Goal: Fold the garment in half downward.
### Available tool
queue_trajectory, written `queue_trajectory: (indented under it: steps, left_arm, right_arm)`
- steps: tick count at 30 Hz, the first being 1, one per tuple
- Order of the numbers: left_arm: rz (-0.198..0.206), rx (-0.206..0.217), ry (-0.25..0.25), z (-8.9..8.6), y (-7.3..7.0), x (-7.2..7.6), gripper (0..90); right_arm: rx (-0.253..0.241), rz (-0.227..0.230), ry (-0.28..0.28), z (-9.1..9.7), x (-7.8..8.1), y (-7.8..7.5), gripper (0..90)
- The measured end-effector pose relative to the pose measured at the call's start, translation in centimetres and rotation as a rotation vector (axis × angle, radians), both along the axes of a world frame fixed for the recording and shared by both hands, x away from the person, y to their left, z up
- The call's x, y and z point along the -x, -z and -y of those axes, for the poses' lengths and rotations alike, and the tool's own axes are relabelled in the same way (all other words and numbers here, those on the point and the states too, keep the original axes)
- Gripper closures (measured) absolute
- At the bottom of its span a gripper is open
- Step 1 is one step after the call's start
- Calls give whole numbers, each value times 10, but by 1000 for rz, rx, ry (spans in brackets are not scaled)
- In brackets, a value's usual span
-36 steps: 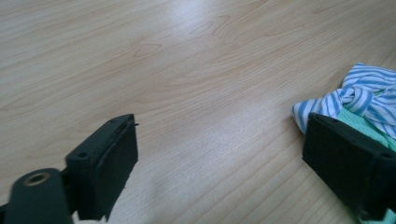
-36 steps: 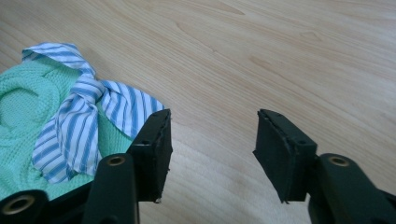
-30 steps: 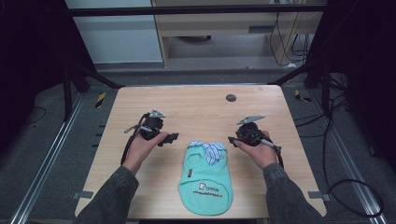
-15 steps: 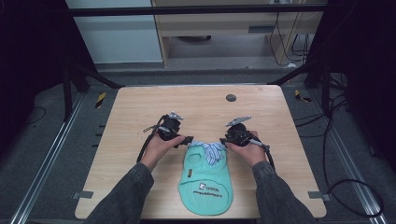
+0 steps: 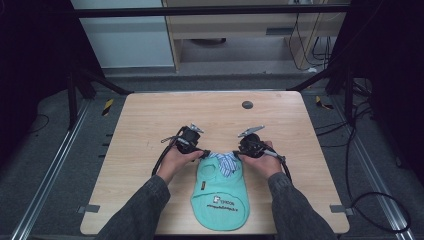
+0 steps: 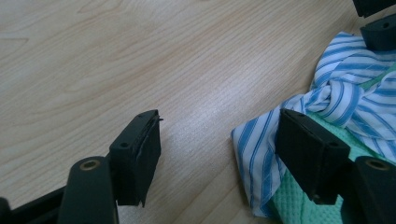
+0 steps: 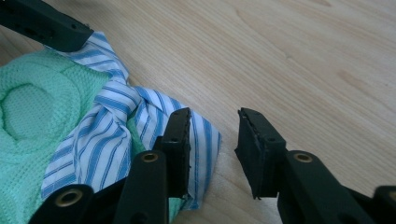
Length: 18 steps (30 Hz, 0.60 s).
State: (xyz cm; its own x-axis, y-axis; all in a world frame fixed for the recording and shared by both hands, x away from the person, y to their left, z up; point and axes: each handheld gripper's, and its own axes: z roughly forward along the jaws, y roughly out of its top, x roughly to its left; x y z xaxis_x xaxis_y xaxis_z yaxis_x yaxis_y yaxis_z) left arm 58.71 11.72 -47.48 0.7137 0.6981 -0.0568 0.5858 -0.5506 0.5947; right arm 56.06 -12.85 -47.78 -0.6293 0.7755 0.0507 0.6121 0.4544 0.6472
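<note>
A mint green little garment (image 5: 220, 197) with a logo lies flat near the table's front edge. Its blue-and-white striped collar (image 5: 225, 161) with a knotted tie points away from me. My left gripper (image 5: 202, 154) sits at the collar's left corner. In the left gripper view (image 6: 219, 126) the jaws have just been closing, with the striped corner (image 6: 254, 149) between them and untouched. My right gripper (image 5: 237, 154) sits at the collar's right corner. In the right gripper view (image 7: 215, 116) its jaws have just opened a little, and the striped corner (image 7: 203, 130) lies under its left jaw.
The wooden table (image 5: 150, 125) has a small dark round mark (image 5: 247, 104) near its far edge. Black cables trail from both grippers over the table. Dark frame posts stand beyond the far corners, and metal rails run along the floor on both sides.
Both hands have moved inward and down from the garment's sides to the collar corners. The left jaws stand narrower than before.
</note>
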Motion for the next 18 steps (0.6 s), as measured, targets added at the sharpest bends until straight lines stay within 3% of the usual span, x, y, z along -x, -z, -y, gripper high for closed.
queue_trajectory:
  steps: [7,14,18]
  left_arm:
    - [-16,-5,-5,-1,7,0,302]
    - [-16,-16,3,1,9,2,315]
    - [-14,-16,22,2,8,5,401]
  right_arm:
    - [18,-27,3,-5,-1,4,541]
    - [27,-49,3,-7,-4,8,525]
    - [28,-53,0,-8,-3,9,544]
